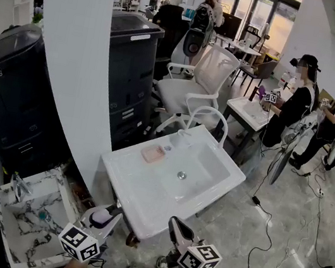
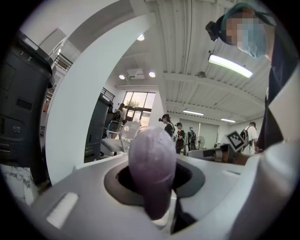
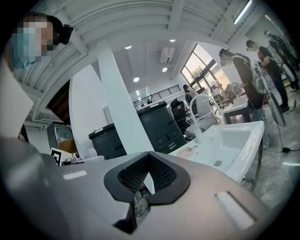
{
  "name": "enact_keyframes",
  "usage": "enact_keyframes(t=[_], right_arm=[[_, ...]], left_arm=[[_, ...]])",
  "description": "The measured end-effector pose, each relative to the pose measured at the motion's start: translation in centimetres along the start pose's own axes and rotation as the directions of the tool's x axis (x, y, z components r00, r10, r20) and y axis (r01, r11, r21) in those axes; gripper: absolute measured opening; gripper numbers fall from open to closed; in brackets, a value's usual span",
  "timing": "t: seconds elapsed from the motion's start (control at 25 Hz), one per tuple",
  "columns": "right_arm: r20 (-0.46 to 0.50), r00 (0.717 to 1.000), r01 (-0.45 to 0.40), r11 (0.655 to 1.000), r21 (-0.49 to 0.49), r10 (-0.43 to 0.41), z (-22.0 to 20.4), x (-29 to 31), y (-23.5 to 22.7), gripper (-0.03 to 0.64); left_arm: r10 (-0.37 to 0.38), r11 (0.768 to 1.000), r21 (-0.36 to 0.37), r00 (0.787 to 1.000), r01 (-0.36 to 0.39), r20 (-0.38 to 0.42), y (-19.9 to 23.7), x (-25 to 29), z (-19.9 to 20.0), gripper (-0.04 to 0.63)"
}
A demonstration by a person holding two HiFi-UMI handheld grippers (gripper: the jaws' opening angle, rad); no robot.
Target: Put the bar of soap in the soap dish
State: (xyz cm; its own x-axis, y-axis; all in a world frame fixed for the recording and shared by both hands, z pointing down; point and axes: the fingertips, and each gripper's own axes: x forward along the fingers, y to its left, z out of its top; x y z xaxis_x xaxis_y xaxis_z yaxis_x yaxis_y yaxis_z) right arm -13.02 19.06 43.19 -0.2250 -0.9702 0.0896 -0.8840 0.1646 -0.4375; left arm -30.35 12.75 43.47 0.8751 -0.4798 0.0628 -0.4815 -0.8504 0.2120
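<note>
Jaws of the left gripper point(image 2: 152, 187) were clamped on the soap point(image 2: 151, 159), the right gripper point(image 3: 140, 183) shut empty, the soap dish point(image 1: 152, 153) set ahead on the sink point(image 1: 137, 198).

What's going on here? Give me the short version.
Two hand-held grippers are poised in front of a white sink. The left gripper is shut on a purple bar of soap, held just short of the sink's near edge. The right gripper is shut and empty. The pink soap dish sits on the sink's rim, waiting for the soap.
</note>
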Motion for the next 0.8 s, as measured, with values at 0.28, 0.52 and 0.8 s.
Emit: enact_keyframes(t=[0.28, 0.52, 0.8], right_arm=[[0.021, 0.999, -0.029, 0.999, -0.017, 0.030, 0.5, 0.3, -0.6, 0.002], [-0.002, 0.998, -0.068, 0.997, -0.028, 0.068, 1.3, 0.6, -3.1, 0.002], [-0.049, 0.989, -0.142, 0.990, -0.019, 0.141, 3.0, 0.6, -7.6, 0.003]], left_arm=[[0.009, 1.000, 0.001, 1.000, -0.009, -0.010, -0.2, 0.6, -0.6, 0.169], [0.039, 0.999, -0.007, 0.999, -0.039, -0.020, -1.1, 3.1, -1.0, 0.167], [0.104, 0.994, -0.015, 0.994, -0.104, 0.012, -3.3, 8.1, -0.5, 0.167]])
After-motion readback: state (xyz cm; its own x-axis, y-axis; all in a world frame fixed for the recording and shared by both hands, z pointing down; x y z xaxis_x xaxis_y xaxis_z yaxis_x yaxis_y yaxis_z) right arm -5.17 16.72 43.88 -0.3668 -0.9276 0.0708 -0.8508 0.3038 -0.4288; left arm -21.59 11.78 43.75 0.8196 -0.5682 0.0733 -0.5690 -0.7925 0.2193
